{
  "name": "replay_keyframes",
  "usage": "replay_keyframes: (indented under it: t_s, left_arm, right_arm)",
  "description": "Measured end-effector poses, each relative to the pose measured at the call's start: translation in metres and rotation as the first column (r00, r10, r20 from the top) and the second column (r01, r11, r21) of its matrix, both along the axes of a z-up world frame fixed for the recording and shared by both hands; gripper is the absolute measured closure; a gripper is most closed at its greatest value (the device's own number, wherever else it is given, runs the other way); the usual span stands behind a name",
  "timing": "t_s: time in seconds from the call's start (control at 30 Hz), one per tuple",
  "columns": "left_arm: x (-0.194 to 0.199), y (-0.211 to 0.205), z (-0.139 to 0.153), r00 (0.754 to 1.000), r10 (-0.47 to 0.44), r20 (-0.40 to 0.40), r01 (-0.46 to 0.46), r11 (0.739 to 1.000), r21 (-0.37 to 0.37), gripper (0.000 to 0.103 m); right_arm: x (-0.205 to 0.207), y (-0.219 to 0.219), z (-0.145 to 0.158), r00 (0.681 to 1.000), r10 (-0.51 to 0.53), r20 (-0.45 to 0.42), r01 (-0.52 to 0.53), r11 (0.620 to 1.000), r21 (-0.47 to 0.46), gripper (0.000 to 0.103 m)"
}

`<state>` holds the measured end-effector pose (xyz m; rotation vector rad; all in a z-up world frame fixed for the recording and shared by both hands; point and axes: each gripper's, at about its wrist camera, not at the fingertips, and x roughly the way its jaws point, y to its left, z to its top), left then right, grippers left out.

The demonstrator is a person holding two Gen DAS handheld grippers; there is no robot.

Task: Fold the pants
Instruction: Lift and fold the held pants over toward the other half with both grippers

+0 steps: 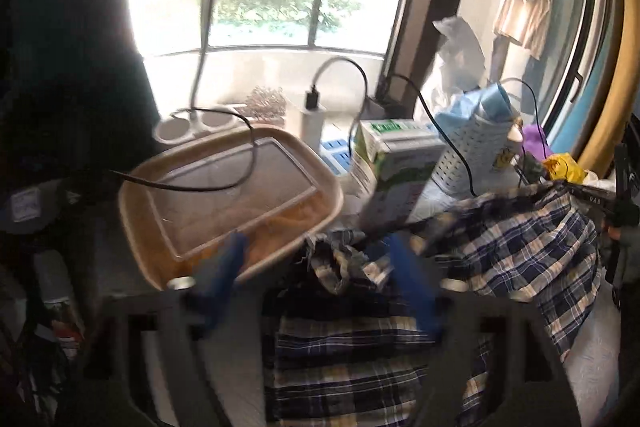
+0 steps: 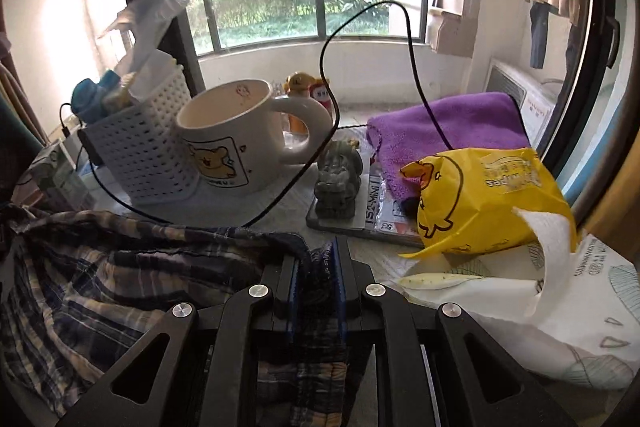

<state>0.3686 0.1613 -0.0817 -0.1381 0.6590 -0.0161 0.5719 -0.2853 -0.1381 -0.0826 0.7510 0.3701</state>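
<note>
Pants half-held on a crowded table

Right gripper point(image 2: 314, 267) clamps the plaid pants point(image 2: 120, 267) at lower centre; left gripper point(image 1: 316, 259) stands apart, empty. Dragging the cloth risks snagging the black cable point(image 2: 288, 187) and toppling the mug point(image 2: 224, 139).

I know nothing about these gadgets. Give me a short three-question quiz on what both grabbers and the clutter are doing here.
1. True or false: the right gripper is clamped on the dark blue and cream plaid pants.
2. Are the left gripper's blue-padded fingers spread apart or pressed together?
3. What stands between the white perforated plastic basket and the small grey-green stone figurine? A) a glass bottle B) a cream ceramic mug with a yellow bear print C) a red bowl

Key
1. True; a fold of fabric sits pinched between its pads.
2. Spread apart, over the pants.
3. B
</note>
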Motion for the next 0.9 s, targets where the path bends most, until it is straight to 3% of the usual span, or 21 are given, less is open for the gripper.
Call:
replay_keyframes:
  t_s: [0.1,0.2,0.33,0.47,0.5,0.57,0.67,0.8,0.9]
  left_arm:
    - [-0.010,0.004,0.006,1.000,0.020,0.012,-0.020,1.000,0.023,0.020]
    - [-0.029,0.000,0.002,1.000,-0.013,-0.013,0.014,1.000,0.022,0.020]
    - [-0.061,-0.012,-0.029,0.987,-0.078,-0.142,0.078,0.997,-0.004,0.020]
    - [-0.085,-0.016,-0.057,0.970,-0.056,-0.237,0.057,0.998,-0.005,0.021]
    - [-0.091,-0.016,-0.061,0.968,-0.054,-0.243,0.053,0.999,-0.012,0.024]
    - [-0.102,-0.017,-0.065,0.967,-0.054,-0.250,0.049,0.998,-0.027,0.053]
    - [-0.111,-0.019,-0.067,0.969,-0.041,-0.245,0.039,0.999,-0.014,0.073]
    - [-0.121,-0.019,-0.071,0.972,-0.048,-0.232,0.045,0.999,-0.015,0.089]
    - [-0.126,-0.022,-0.067,0.976,-0.056,-0.212,0.051,0.998,-0.028,0.095]
  right_arm:
    - [0.000,0.005,0.002,1.000,-0.005,0.018,0.005,0.999,-0.034,0.077]
    - [-0.008,0.011,0.008,0.999,0.009,0.046,-0.006,0.998,-0.060,0.061]
    - [-0.029,0.017,0.021,0.994,0.022,0.109,-0.011,0.995,-0.101,0.029]
    - [-0.052,0.023,0.033,0.989,0.042,0.143,-0.024,0.992,-0.125,0.025]
    - [-0.060,0.025,0.035,0.988,0.047,0.149,-0.028,0.991,-0.129,0.025]
    - [-0.076,0.028,0.039,0.985,0.056,0.162,-0.035,0.991,-0.127,0.025]
    - [-0.105,0.041,0.046,0.980,0.095,0.175,-0.077,0.991,-0.108,0.025]
    - [-0.157,0.079,0.044,0.962,0.209,0.178,-0.194,0.976,-0.098,0.025]
    - [-0.196,0.122,0.031,0.933,0.327,0.149,-0.308,0.942,-0.135,0.025]
